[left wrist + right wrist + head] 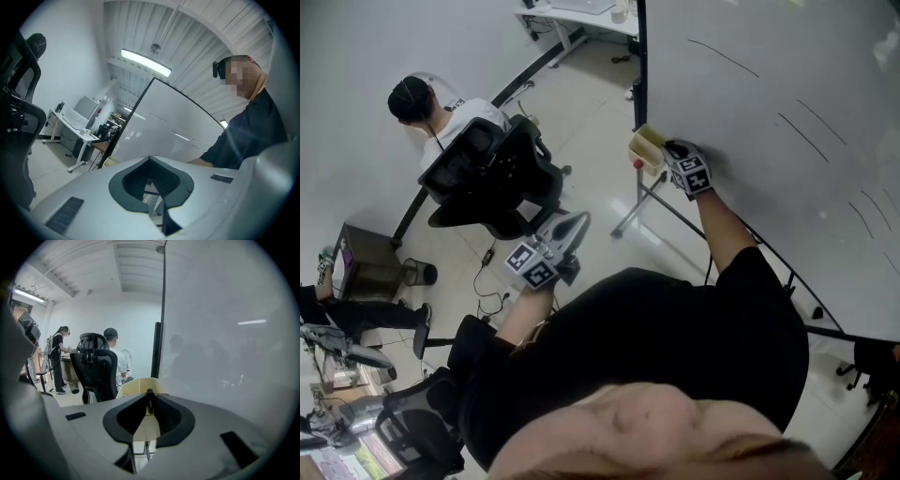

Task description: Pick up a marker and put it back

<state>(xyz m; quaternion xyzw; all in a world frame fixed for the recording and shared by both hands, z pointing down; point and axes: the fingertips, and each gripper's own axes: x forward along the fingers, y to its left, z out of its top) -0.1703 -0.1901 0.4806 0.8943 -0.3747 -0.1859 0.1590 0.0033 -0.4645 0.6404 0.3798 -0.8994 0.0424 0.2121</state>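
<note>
My right gripper (661,155) is up against the whiteboard (769,75), right at the cream marker tray (645,142) on its left edge. In the right gripper view the jaws (149,401) are shut on a thin dark marker (149,398) that stands upright between the tips, just above the cream tray (140,384). A small red thing (638,163) shows under the tray. My left gripper (575,225) hangs lower, away from the board, near the office chair. Its jaws (150,159) meet at the tips with nothing between them.
A black office chair (492,173) stands left of the board with a seated person (441,112) behind it. The board's metal leg (637,211) runs down to the floor. A white desk (581,14) stands at the back. Another chair and cluttered desks fill the lower left.
</note>
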